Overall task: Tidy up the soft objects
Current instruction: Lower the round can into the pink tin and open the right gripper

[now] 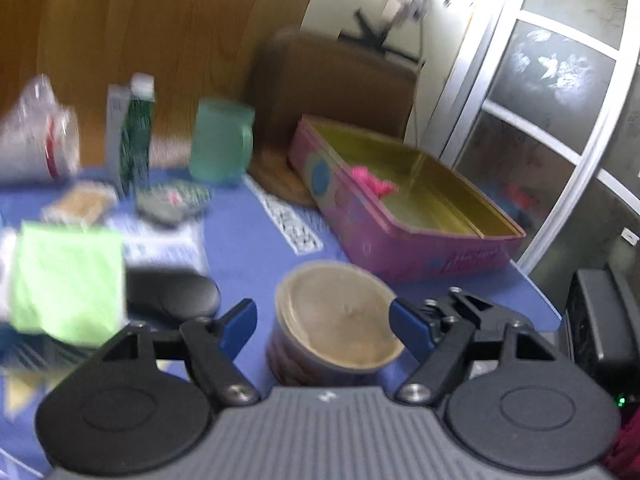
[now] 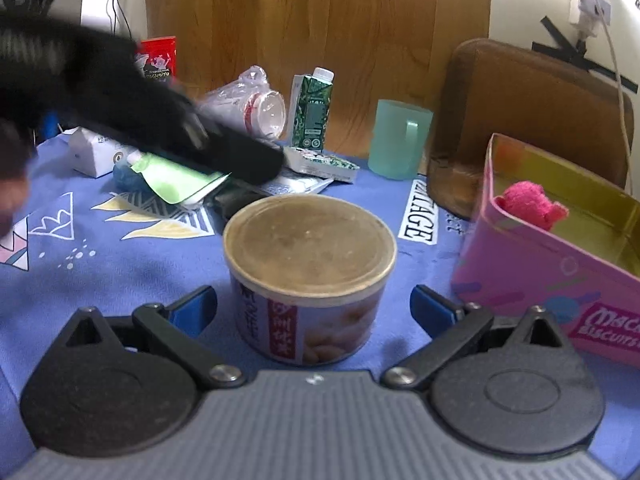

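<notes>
Blue tablecloth (image 2: 120, 264); both tongs (image 1: 324, 322) (image 2: 314, 306) wide open, empty; only right view shows can (image 2: 310, 276) label.

The right gripper (image 2: 313, 304) spreads wide either side of the can (image 2: 309, 276); right of the can, the pink tin (image 2: 532, 276) holds a pink plush (image 2: 528, 203).

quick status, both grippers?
Left gripper: open, holding nothing.
Right gripper: open, fingers either side of the can, not gripping.
</notes>
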`<state>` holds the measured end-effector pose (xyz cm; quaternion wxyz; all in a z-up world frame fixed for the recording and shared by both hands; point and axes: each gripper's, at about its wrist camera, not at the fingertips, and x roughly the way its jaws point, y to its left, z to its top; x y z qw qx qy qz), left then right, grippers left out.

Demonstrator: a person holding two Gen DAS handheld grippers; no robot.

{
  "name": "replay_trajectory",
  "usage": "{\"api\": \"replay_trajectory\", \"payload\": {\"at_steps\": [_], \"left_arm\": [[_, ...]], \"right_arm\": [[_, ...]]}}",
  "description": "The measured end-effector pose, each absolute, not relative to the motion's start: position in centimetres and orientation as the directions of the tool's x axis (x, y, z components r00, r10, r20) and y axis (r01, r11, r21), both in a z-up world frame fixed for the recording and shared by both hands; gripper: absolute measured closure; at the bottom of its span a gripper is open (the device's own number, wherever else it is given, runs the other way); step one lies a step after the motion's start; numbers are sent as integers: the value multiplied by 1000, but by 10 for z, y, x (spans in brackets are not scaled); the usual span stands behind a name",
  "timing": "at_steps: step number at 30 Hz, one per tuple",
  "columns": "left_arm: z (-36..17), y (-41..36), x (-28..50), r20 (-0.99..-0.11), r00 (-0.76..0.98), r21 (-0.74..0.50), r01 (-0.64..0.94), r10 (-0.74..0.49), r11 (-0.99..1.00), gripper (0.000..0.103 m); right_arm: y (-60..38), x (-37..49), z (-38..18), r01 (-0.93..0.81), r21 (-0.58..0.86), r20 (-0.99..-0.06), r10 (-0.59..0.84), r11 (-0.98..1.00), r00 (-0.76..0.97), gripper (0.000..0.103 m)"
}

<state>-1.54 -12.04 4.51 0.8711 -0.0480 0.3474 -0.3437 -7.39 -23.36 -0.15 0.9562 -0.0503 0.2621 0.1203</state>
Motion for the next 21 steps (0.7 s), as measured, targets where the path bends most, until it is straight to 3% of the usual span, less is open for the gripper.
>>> {"api": "replay_trajectory", "payload": {"at_steps": [1,4,12,15,21], "left_arm": [[39,-122,-13,-585,500,-346,558,-638,754,41],[47,-126,-16,-567,519,-328,570,-639,754,47],[110,-201,0,-439,527,-229,718,-728,658,46],[106,-244,18,-420,521,-212,740,-744,638,45],[81,-287,46,-467,523,-232,706,-714,669,40]], "right_arm": [[-234,-71,-4,-268,-17,-525,219,963,823,18],[-239,-72,-2,-249,1,-501,216,968,838,18],[-289,-75,45,-69,-59,-287,49,996,957,18],[-324,-52,51,17,-38,-307,-28,999,951,18],[-363,-16,40,89,-8,-414,-85,996,906,18]]}}
